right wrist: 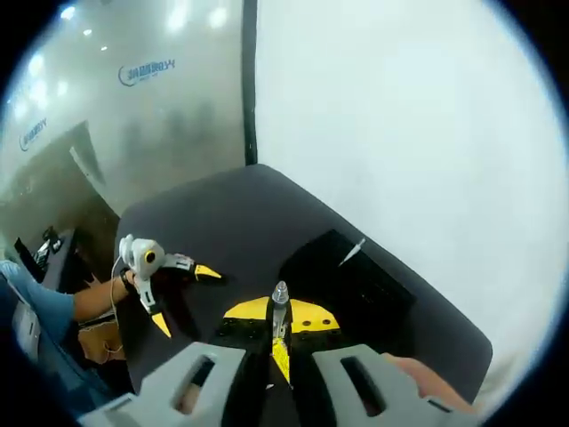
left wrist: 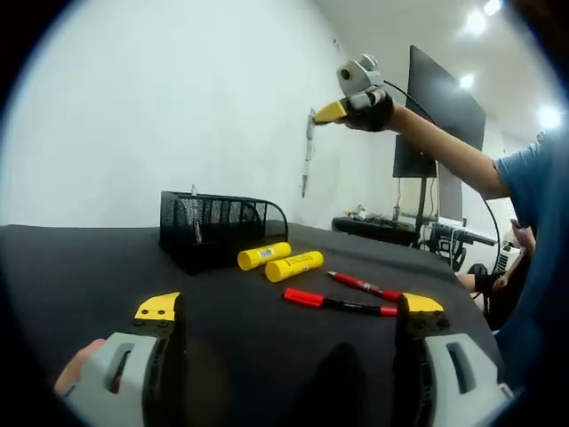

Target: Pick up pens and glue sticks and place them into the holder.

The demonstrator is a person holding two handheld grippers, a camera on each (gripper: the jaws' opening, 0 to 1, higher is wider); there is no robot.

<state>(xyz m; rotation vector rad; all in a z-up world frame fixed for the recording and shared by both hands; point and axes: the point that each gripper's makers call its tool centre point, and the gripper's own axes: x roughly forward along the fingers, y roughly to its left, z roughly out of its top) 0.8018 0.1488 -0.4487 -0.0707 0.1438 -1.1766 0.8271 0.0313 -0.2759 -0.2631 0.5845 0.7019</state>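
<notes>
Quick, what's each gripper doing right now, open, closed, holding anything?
Left gripper: open, empty, low over the table.
Right gripper: shut on a pen, raised high above the holder.

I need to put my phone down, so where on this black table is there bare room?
The black table is bare left of the mesh holder, and between the left gripper and the pens. It is crowded around the two glue sticks and two red pens right of the holder.
</notes>
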